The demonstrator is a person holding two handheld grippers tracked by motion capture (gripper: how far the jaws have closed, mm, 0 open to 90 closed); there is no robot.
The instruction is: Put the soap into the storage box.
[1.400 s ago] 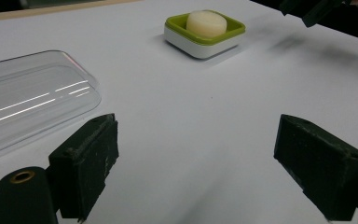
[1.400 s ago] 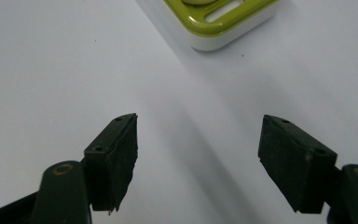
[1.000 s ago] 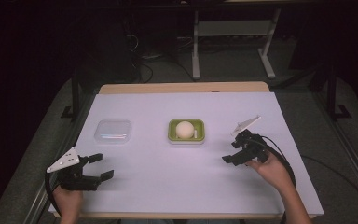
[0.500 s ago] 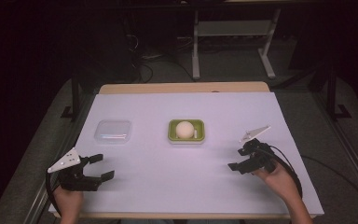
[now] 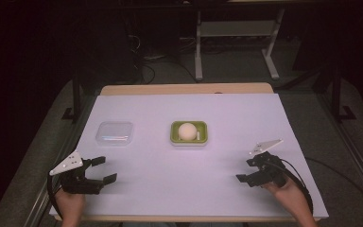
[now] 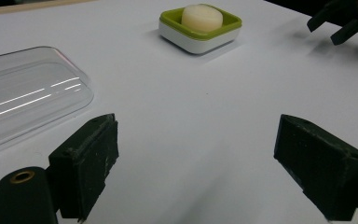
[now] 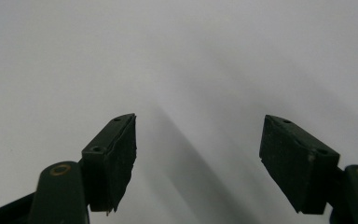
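Observation:
A pale round soap (image 5: 187, 130) lies in a green and white dish (image 5: 203, 137) at the middle of the white table cover. A clear plastic lid (image 5: 116, 133) lies flat to the left of the dish. My left gripper (image 5: 108, 169) rests near the front left corner, open and empty; in its own view the lid (image 6: 23, 93) is close on the left and the dish (image 6: 200, 37) is farther ahead. My right gripper (image 5: 244, 170) hovers low at the front right, open. Its jaws have just been opening, and between them (image 7: 198, 154) there is only bare white surface.
The white cover (image 5: 179, 189) spans the table, with a strip of wood (image 5: 184, 89) along the far edge. Dark floor, cables and a metal stand (image 5: 198, 47) lie beyond. From the left gripper view, the right gripper (image 6: 342, 21) appears at the top right.
The right hand has drawn its gripper back toward the front right edge and a little lower. The left gripper stays where it was.

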